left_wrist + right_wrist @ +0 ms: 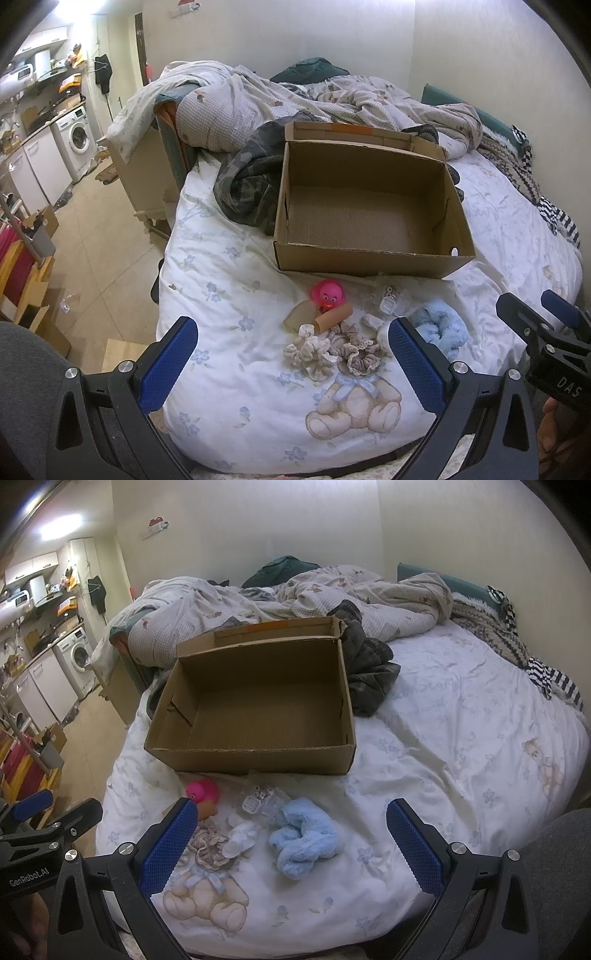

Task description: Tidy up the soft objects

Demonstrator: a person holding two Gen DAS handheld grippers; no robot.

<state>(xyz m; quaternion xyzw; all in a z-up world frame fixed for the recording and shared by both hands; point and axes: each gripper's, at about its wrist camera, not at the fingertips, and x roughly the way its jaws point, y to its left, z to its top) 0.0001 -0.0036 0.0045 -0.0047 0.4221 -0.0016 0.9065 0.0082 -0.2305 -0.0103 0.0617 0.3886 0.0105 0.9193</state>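
Your soft things, beige scrunchies (pixel 332 350) and a blue plush (pixel 303 836), lie on the bed (pixel 461 738) just in front of the empty cardboard box (pixel 369 206), beside a pink duck (pixel 328 293). Your left gripper (pixel 291 354) and right gripper (pixel 288 834) hover before the box, jaws spread, holding nothing.

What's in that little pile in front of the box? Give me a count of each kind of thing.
Pink rubber duck: 1
Cardboard tubes: 2
Beige frilly scrunchies: 2, as far as I can tell
Fluffy blue item: 1
Clear plastic packet of small bits: 1
Small white cloth piece: 1
Total: 8
The cardboard box itself is empty.
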